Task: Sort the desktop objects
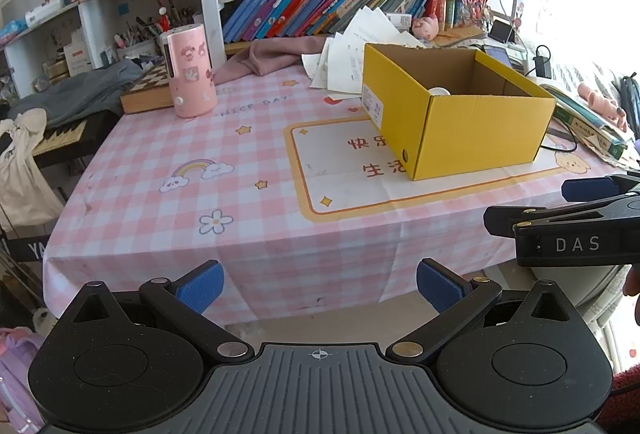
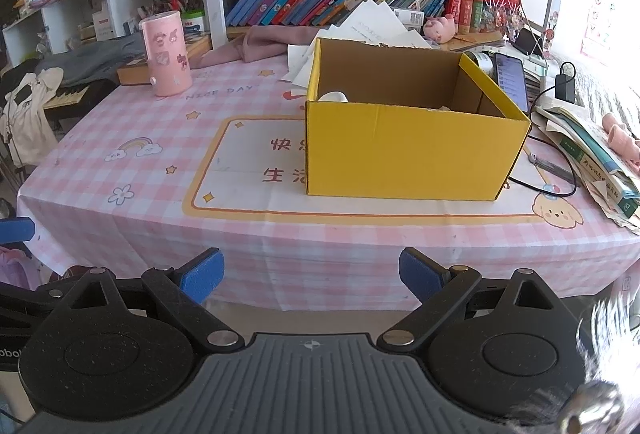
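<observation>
Both tongs, left tongs and right tongs, are wide apart and empty, with the yellow box far ahead, nearer the right one.

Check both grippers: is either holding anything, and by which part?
Nothing is held. The left gripper and right gripper are both open and empty, short of the table.

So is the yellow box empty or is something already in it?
Not empty. The open-topped yellow box shows a white rounded object against its inner left wall; what it is, cannot tell.

Bare tablecloth before yellow box
</observation>
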A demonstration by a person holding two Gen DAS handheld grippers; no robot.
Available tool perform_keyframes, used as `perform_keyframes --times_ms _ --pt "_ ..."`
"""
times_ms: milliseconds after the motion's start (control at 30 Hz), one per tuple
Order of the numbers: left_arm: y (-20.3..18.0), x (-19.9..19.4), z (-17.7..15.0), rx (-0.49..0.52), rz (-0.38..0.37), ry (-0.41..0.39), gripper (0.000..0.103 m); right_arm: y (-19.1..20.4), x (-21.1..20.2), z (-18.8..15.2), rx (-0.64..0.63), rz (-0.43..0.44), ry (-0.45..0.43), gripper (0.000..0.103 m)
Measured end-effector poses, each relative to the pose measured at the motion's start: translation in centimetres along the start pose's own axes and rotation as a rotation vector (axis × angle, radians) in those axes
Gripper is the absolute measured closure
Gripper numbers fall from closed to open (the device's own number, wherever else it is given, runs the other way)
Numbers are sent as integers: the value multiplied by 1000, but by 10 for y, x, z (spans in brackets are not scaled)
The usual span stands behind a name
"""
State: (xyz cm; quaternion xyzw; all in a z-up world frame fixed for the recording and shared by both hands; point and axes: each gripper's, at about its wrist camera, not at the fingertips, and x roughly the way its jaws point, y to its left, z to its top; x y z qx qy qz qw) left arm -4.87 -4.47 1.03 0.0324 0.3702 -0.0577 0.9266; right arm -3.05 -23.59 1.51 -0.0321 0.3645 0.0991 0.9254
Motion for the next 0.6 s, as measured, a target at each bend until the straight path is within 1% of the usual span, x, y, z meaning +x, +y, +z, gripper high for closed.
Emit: perform_keyframes --times_ms 200,600 --pt "2 2 0 -3 -8 3 0 1 2 0 0 -2 4 8" --pt "4 6 5 -23 -11 -18 0 -5 8 4 10 -5 12 8"
